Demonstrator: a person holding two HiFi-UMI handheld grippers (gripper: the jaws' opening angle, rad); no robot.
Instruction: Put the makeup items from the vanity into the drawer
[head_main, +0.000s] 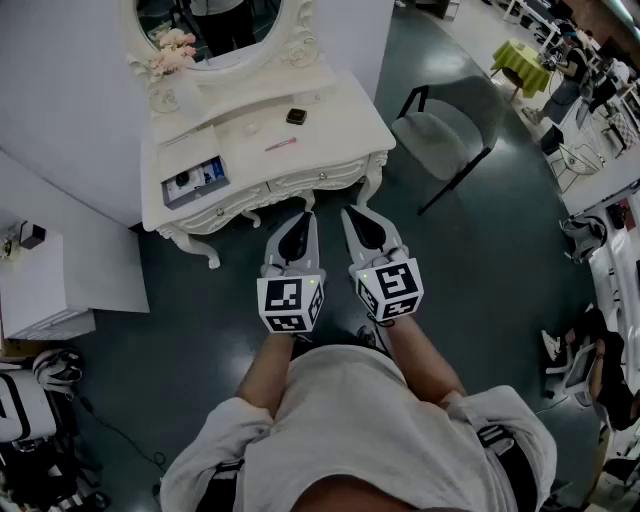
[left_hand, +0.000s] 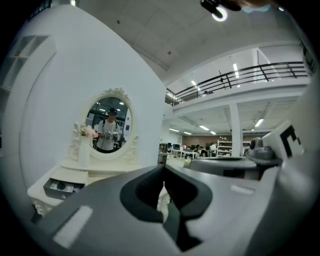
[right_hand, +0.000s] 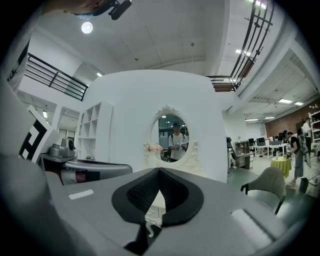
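A white vanity (head_main: 340, 125) with an oval mirror (head_main: 215, 25) stands ahead of me. On its top lie a small dark compact (head_main: 296, 116), a pink stick (head_main: 280, 144) and a grey and blue palette box (head_main: 195, 181). The drawer front (head_main: 300, 181) under the top is closed. My left gripper (head_main: 308, 214) and right gripper (head_main: 349, 210) hover side by side just before the vanity's front edge, pointing at it. Both are shut with nothing between the jaws. The left gripper view shows the palette box (left_hand: 61, 186) at lower left.
A vase of pink flowers (head_main: 172, 60) stands at the vanity's back left. A grey chair (head_main: 450, 125) is to the right, and a low white cabinet (head_main: 45, 290) to the left. Bags (head_main: 30, 400) lie on the dark floor at lower left.
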